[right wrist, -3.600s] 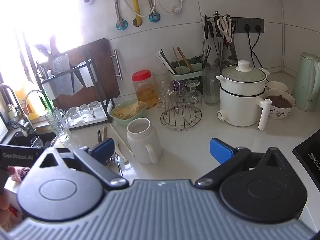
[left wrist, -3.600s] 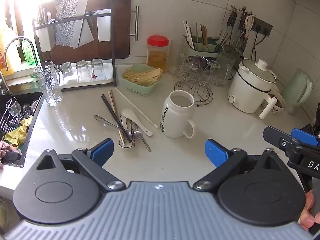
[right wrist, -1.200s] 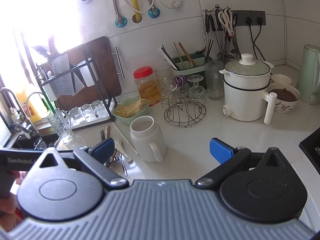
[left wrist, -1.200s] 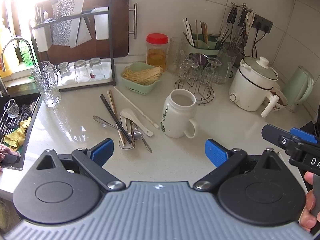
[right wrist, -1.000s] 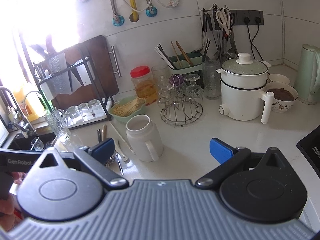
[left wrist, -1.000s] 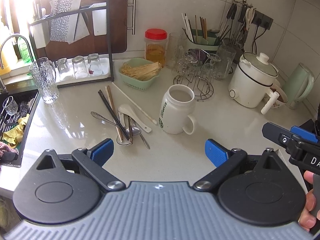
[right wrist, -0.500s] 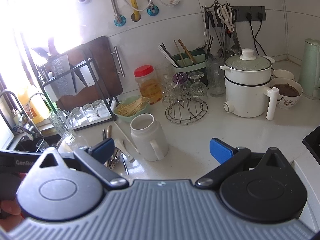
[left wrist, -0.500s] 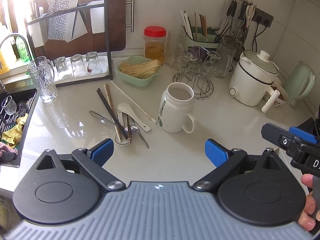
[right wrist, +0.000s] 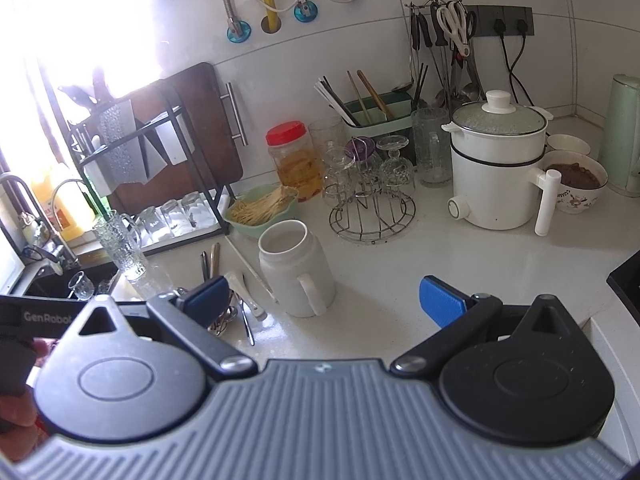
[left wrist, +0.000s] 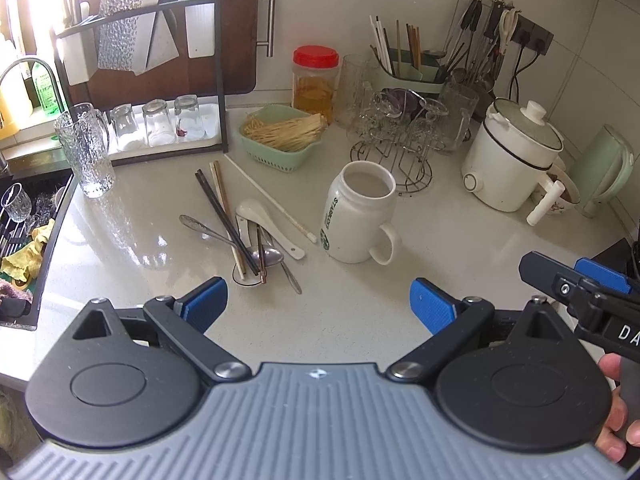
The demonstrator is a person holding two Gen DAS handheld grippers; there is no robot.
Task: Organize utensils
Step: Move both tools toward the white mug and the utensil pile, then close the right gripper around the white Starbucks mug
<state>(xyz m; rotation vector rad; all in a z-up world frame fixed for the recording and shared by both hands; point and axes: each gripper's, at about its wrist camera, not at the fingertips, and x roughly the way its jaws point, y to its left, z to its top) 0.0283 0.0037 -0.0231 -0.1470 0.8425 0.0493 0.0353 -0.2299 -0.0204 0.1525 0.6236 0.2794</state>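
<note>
A loose pile of utensils [left wrist: 248,232] lies on the white counter: dark chopsticks [left wrist: 224,220], wooden chopsticks, a white ceramic spoon [left wrist: 260,220], metal spoons and one long white chopstick [left wrist: 272,200]. A white mug [left wrist: 360,216] stands upright to their right; it also shows in the right wrist view [right wrist: 294,268]. My left gripper [left wrist: 320,300] is open and empty, above the counter in front of the pile. My right gripper [right wrist: 324,300] is open and empty, in front of the mug; the pile [right wrist: 232,300] is partly hidden behind its left finger.
A green utensil caddy [left wrist: 412,76] with chopsticks stands at the back wall. A wire glass rack [left wrist: 400,148], a red-lidded jar [left wrist: 314,80], a green basket of sticks [left wrist: 284,136], a white pot [left wrist: 512,160] and a glass pitcher [left wrist: 88,152] ring the area. The sink [left wrist: 28,224] is at left.
Both grippers have drifted slightly, so the view has shifted a little. Both stay open and empty. Nothing on the counter has moved.
</note>
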